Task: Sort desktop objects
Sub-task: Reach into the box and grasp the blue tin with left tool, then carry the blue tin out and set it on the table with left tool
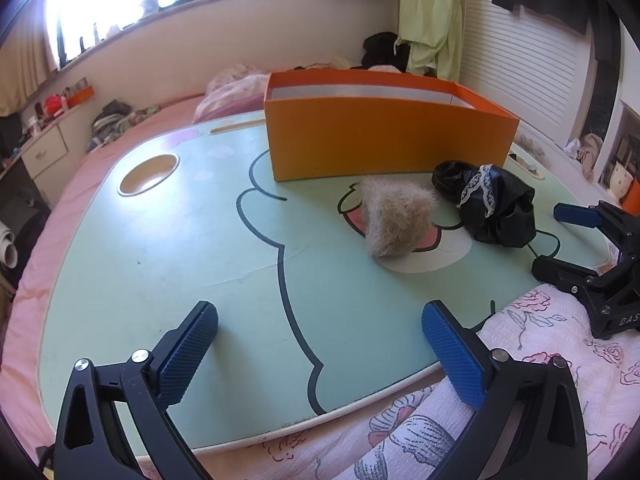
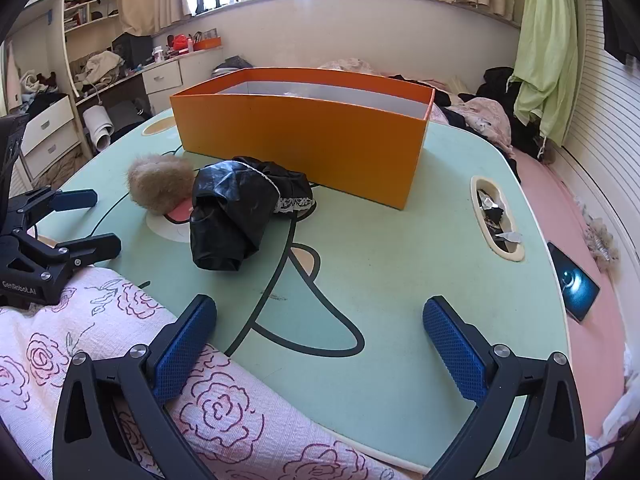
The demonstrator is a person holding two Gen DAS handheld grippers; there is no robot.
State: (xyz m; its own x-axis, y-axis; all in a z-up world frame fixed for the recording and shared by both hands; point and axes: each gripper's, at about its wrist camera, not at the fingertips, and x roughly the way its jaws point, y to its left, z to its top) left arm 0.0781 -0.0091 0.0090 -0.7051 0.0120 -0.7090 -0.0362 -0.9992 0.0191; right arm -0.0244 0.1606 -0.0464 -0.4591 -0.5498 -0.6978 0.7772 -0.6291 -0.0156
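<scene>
An orange box [image 1: 384, 140] [image 2: 304, 132] stands open-topped at the far side of a mint green lap table [image 1: 180, 248] [image 2: 400, 280]. In front of it lie a beige fluffy ball [image 1: 396, 220] [image 2: 160, 182] and a crumpled black cloth with white lace trim [image 1: 492, 204] [image 2: 236, 216], side by side. My left gripper [image 1: 320, 336] [image 2: 86, 220] hovers open over the table's near edge, nothing between its blue pads. My right gripper [image 2: 320, 336] [image 1: 556, 236] is open too, over the near edge right of the black cloth, holding nothing.
A white quilt with pink roses [image 1: 540, 360] [image 2: 100, 340] overlaps the table's near edge. The table has a round cup recess [image 1: 149, 174] and an oval slot with scraps [image 2: 496, 216]. A phone [image 2: 574, 286] lies on the pink bedding [image 2: 592, 240] at right.
</scene>
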